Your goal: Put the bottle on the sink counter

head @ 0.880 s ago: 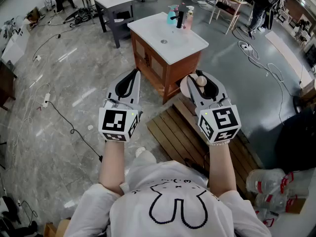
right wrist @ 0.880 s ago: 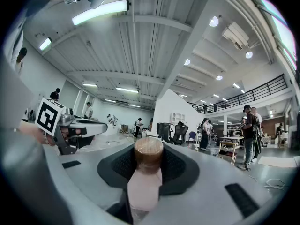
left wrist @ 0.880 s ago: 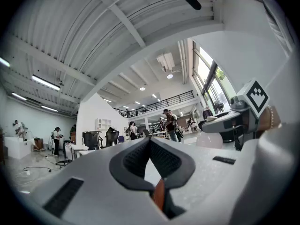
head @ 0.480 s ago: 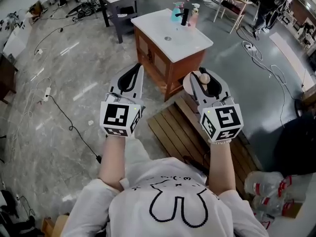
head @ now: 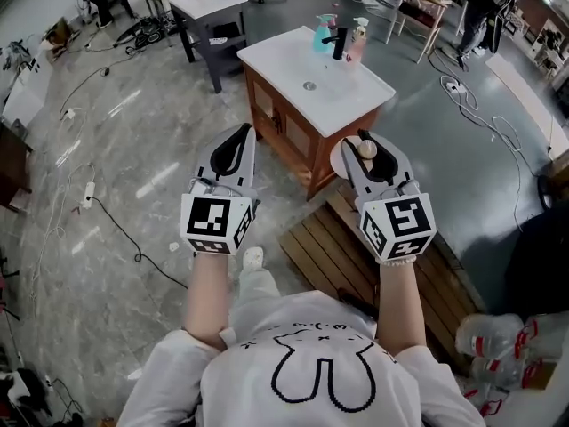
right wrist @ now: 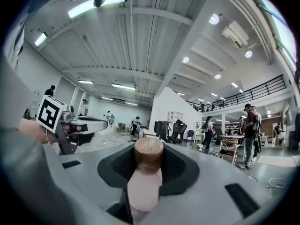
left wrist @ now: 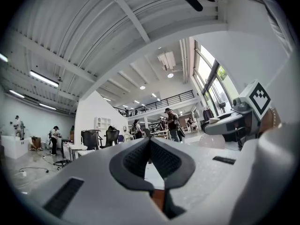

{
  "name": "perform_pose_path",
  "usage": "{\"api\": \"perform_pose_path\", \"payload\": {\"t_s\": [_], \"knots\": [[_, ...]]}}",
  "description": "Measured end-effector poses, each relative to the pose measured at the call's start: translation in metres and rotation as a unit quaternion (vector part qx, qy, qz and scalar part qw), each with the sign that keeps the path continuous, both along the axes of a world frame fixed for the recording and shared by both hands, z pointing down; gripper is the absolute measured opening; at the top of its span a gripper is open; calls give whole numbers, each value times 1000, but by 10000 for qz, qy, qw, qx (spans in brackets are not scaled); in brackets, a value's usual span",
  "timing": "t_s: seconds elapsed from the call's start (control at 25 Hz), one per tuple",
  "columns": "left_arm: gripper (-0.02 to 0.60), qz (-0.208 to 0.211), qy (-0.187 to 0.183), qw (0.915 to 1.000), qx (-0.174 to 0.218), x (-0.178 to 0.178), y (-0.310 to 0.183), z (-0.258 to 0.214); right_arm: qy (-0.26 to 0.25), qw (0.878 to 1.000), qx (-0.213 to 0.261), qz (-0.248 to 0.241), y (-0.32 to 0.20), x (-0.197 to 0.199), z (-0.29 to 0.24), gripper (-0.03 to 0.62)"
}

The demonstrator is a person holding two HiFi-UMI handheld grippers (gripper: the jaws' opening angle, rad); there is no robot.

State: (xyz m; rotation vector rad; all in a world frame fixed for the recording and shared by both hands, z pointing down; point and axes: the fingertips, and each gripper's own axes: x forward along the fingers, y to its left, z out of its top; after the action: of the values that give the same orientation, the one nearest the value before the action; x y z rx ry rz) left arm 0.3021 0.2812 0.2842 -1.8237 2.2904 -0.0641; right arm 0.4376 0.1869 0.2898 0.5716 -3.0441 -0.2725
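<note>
Honestly, slip risk: your right gripper [head: 366, 142] is clamped on the pink bottle [right wrist: 146, 182], smooth and rounded, so it could twist out while carried level. Setting down, you might clip the 2 dispensers [head: 325, 32] by the black faucet [head: 338, 44]. The sink counter [head: 360, 96], glossy white on a wood cabinet [head: 286, 130], sits at 12 o'clock, well apart. Your left gripper [head: 238, 139] is closed, empty.

Sink counter [head: 360, 96] ahead, pallet [head: 324, 252] nearer
A tap [head: 338, 43] stands at the counter's back edge between two dispensers [head: 324, 32]; the pallet lies on the floor by the counter's near corner.
</note>
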Motion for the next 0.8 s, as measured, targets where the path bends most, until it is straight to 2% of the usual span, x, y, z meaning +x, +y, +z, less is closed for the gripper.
{"api": "perform_pose_path", "payload": {"t_s": [0.52, 0.68, 0.8], "knots": [[9, 524, 30, 9986, -88, -174, -79, -8, 20, 9983, -241, 524, -69, -165, -4, 137], [9, 696, 50, 9975, -103, -219, -101, -8, 68, 9974, -276, 662, -80, -211, -2, 137], [9, 769, 131, 9969, -120, -243, -113, -3, 134, 9965, -315, 758, -87, -232, 4, 137]]}}
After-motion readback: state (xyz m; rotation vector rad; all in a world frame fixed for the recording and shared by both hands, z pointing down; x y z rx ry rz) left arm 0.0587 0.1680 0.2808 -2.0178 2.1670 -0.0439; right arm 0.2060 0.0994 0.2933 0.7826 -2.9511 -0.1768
